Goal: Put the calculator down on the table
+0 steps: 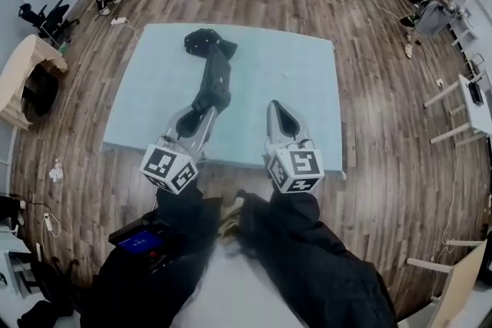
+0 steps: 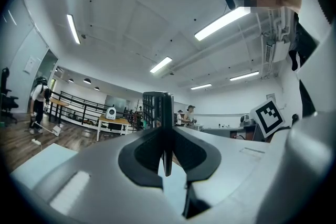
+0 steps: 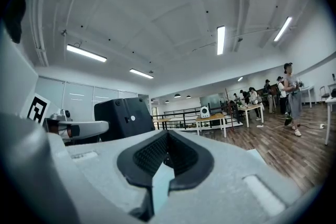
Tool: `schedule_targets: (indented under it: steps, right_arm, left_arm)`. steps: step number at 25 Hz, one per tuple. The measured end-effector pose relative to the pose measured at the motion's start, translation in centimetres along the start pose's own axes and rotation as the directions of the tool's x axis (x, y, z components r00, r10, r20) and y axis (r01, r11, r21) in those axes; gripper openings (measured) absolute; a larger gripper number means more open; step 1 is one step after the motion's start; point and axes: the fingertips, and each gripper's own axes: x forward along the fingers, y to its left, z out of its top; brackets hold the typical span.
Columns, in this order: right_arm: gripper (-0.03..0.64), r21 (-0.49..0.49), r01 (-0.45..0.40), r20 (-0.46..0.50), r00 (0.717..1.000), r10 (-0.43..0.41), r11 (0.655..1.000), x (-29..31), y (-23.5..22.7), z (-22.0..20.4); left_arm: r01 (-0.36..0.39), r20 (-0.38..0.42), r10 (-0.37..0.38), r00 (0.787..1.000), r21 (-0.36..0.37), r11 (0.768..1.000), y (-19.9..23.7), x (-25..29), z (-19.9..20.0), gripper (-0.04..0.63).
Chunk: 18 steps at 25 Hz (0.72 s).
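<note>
My left gripper (image 1: 206,111) grips the black calculator (image 2: 159,113) on edge above the pale blue table (image 1: 300,81). My right gripper (image 1: 276,107) hangs alongside, jaws closed on nothing.

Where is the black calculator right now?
The black calculator is clamped edge-on in the left gripper, held over the near left part of the light blue table.

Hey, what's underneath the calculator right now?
The light blue table lies below the calculator, which the left gripper holds on edge in its jaws. The strip of tabletop directly beneath it is covered, so nothing there can be checked.
</note>
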Motion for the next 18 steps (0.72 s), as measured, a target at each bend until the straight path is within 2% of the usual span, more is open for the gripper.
schedule_targets:
  steps: [7, 13, 18]
  right_arm:
    - [0.002, 0.024, 0.050, -0.047, 0.998, -0.049, 0.998, 0.4, -2.1, -1.9]
    - [0.002, 0.013, 0.065, -0.080, 0.995, -0.064, 0.998, 3.2, -2.2, -2.3]
    - [0.002, 0.013, 0.067, -0.111, 0.992, -0.065, 0.998, 4.7, -1.9, -3.3]
  left_arm:
    - [0.068, -0.041, -0.069, 0.997, -0.027, 0.997, 0.0, 2.5, -2.8, 0.048]
    - [0.080, -0.068, -0.084, 0.994, -0.060, 0.995, 2.5, 4.0, -3.7, 0.048]
    - [0.082, -0.116, -0.086, 0.989, -0.038, 0.996, 4.0, 4.7, -5.1, 0.048]
